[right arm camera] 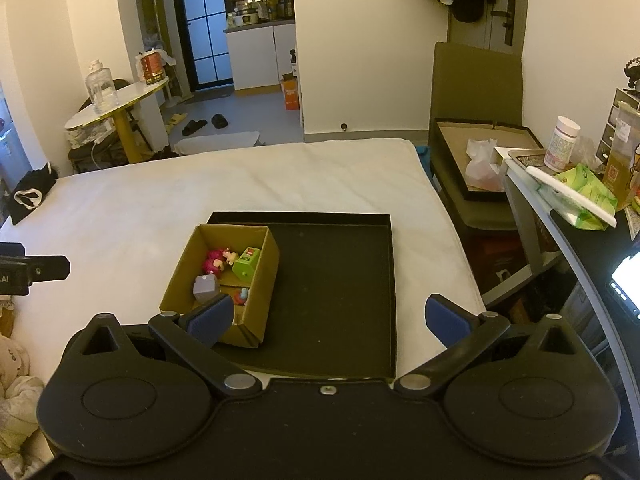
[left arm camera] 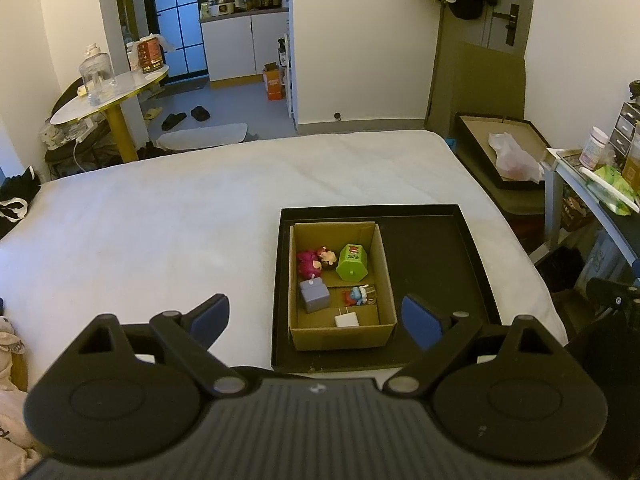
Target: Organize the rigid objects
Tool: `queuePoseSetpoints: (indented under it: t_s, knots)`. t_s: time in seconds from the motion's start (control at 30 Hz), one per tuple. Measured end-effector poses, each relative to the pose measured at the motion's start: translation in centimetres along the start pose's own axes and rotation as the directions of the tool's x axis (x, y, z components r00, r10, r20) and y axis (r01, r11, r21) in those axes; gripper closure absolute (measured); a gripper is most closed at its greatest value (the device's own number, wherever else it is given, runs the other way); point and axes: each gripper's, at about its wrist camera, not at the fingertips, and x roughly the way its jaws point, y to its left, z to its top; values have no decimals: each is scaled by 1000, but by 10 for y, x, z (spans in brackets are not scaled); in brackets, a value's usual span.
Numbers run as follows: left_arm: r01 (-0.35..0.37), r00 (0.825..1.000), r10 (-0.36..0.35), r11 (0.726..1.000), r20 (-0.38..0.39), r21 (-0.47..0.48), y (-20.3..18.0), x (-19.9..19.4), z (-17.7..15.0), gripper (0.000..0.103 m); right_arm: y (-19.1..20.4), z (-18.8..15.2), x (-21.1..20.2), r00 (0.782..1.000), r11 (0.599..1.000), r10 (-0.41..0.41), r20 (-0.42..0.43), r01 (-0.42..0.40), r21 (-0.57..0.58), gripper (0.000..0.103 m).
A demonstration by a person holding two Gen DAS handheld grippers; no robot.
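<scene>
A cardboard box [left arm camera: 382,264] [right arm camera: 262,280] stands in the left part of a black tray [left arm camera: 440,248] [right arm camera: 340,280] on the white bed. In the box lie a green toy [left arm camera: 352,262] [right arm camera: 247,263], a pink figure [left arm camera: 309,262] [right arm camera: 214,262], a grey cube [left arm camera: 315,295] [right arm camera: 206,288], a small blue-red toy [left arm camera: 356,295] [right arm camera: 242,296] and a white charger [left arm camera: 347,319]. My left gripper [left arm camera: 316,318] is open and empty, above the box's near end. My right gripper [right arm camera: 328,318] is open and empty, above the tray's near part.
The white bed [left arm camera: 160,220] spreads left of the tray. A second tray with a plastic bag [left arm camera: 514,156] sits past the bed's right edge. A cluttered shelf [right arm camera: 580,192] stands at the right. A round side table [left arm camera: 108,92] stands at the far left.
</scene>
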Motion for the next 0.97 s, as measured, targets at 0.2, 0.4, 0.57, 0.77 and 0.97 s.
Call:
queuePoseSetpoints:
  t_s: [0.2,0.4,0.57,0.77,0.97]
  knots:
    - [1,1000,-1,1000,4,0,0,-1,-1,11,1,1,-1,1000,1000,-1,0,1,1,0]
    - [0,1000,-1,1000,3,2,-1,-1,-2,11,1,1,-2,1000,1000,-2,1,2,1,0]
    - [-3,1000,3,1000,2,3,-2,-2,-3,11,0,2,-1,1000,1000,1,-1,-1,0,0]
    - [-12,1000,12,1000,4,-1,-2,-1,-5,11,0,0,0,1000,1000,10,-2,-10,3,0]
    - [-13,1000,13,1000,-8,7,-3,1,-8,11,1,0,3,1000,1000,27,-8,-27,-2,0]
